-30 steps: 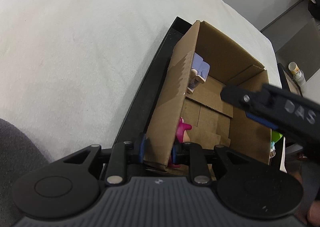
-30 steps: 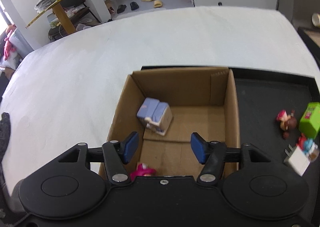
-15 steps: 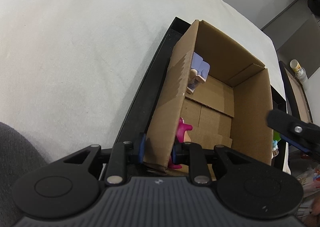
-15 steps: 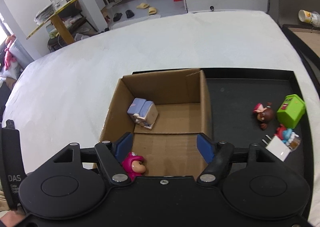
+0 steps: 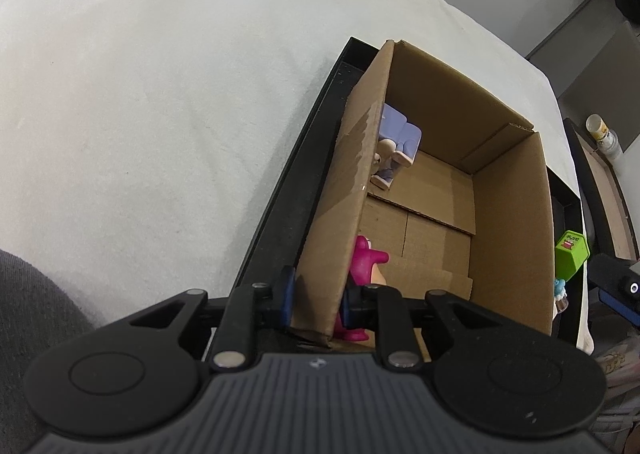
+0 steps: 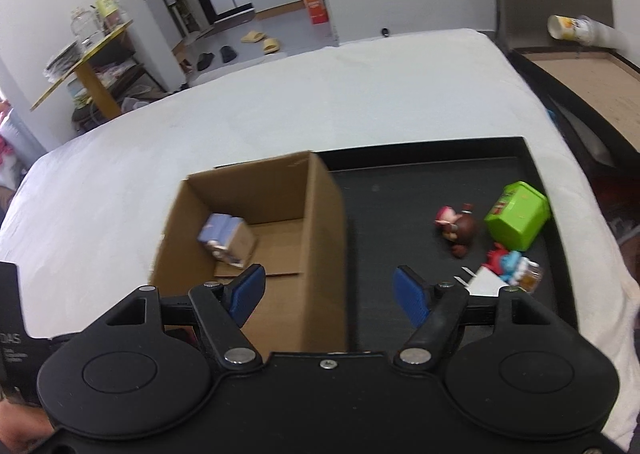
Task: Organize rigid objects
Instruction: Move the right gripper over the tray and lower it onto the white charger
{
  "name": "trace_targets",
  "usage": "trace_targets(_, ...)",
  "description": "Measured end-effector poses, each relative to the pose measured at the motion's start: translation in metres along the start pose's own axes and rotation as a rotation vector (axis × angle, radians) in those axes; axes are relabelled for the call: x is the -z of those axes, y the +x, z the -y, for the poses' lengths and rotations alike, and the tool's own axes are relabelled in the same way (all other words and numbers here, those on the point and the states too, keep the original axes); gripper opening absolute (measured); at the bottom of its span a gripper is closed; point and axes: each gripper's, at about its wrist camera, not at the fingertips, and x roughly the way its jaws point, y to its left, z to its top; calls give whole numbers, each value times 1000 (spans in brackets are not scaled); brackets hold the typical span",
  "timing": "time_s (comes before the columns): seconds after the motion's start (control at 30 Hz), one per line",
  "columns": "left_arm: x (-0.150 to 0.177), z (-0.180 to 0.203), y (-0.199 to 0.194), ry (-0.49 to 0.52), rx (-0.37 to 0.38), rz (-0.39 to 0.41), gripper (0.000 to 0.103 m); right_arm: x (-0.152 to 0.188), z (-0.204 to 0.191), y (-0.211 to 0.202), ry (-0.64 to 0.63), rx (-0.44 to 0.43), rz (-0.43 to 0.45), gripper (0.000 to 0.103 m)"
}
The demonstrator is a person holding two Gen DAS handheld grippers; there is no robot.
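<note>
Two toys lie inside the open brown cardboard box [image 5: 508, 214], which stands at the left end of a shallow black tray [image 6: 400, 190] on a white cloth-covered table [image 6: 280, 106]: a pale blue and white figure [image 5: 396, 142] leans against the box's left wall toward the far end, and a magenta plastic figure [image 5: 364, 266] sits at the near end against that same wall. The left gripper [image 5: 316, 296] is clamped tight on the near stretch of the box's left wall, one blue pad outside the cardboard and the other inside, just beside the magenta figure. The right gripper [image 6: 328, 290] hangs above the box's right wall with its blue pads well apart and nothing between them but the cardboard edge far below; it holds nothing. On the bare tray floor to the right of the box lie a small brown and red figure [image 6: 458, 226], a lime green box-shaped toy [image 6: 516, 220] just beside it, and nearer the camera a red and blue figure [image 6: 508, 264] resting against a white card [image 6: 486, 280]. A grey sleeve [image 5: 36, 294] shows at the lower left of the left wrist view.
</note>
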Motion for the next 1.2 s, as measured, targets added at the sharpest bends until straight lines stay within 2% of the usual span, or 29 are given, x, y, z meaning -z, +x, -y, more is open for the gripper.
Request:
trace_targets(0.57, -1, 5, 3, -1, -22, -2, 19, 19, 60, 5, 35, 59, -1, 70)
trace_targets(0.63, 0, 5, 2, -14, -20, -2, 20, 21, 67, 8, 25, 66, 3, 69)
trace_targets(0.77, 1, 4, 3, -18, -20, -3, 20, 29, 88, 19, 35, 65, -21, 60)
trace_targets(0.87, 1, 3, 3, -21, -22, -4, 19, 33, 97, 26, 31, 69, -30, 58)
trace_targets(1.1, 0, 8, 4, -16, -41, -5, 19, 39, 117, 39, 46, 50, -18, 58)
trace_targets(1.2, 0, 9, 4, -17, -46, -6, 19, 39, 127, 42, 57, 13, 6, 58)
